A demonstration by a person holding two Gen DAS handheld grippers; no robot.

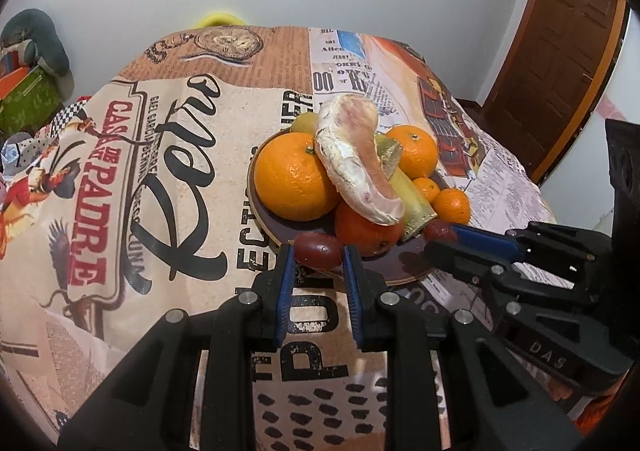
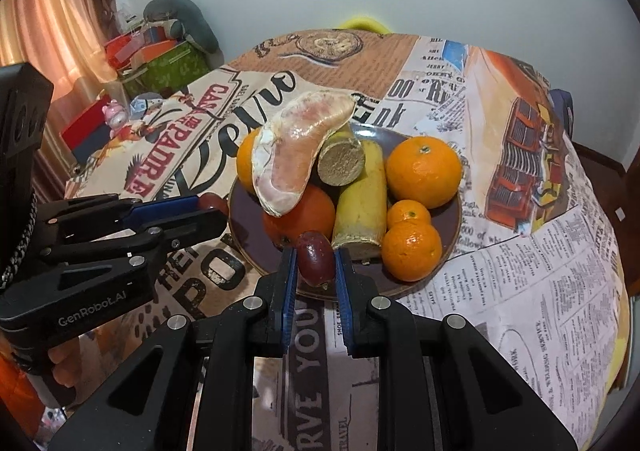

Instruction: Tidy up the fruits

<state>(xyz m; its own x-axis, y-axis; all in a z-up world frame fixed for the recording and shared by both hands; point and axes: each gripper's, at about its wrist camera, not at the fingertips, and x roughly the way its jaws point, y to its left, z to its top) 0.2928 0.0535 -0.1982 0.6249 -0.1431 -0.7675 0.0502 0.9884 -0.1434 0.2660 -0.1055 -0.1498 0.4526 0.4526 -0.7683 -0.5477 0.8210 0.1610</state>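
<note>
A dark brown plate [image 1: 400, 265] [image 2: 248, 227] on the table holds several oranges [image 1: 294, 177] [image 2: 424, 171], a peeled pomelo wedge [image 1: 354, 155] [image 2: 294, 155] on top, and sugarcane pieces [image 2: 362, 203]. My left gripper [image 1: 318, 255] is shut on a dark red date [image 1: 318, 249] at the plate's near left rim; it also shows in the right wrist view [image 2: 208, 207]. My right gripper [image 2: 316, 263] is shut on another dark red date [image 2: 316, 259] over the plate's near edge; it shows in the left wrist view [image 1: 444, 239] too.
The table wears a printed newspaper-style cloth [image 1: 160, 191] [image 2: 540, 271]. Boxes and a grey cushion [image 2: 176, 35] are stacked beyond its left edge. A wooden door [image 1: 560, 51] stands at the right. A yellow object [image 2: 362, 25] sits behind the far edge.
</note>
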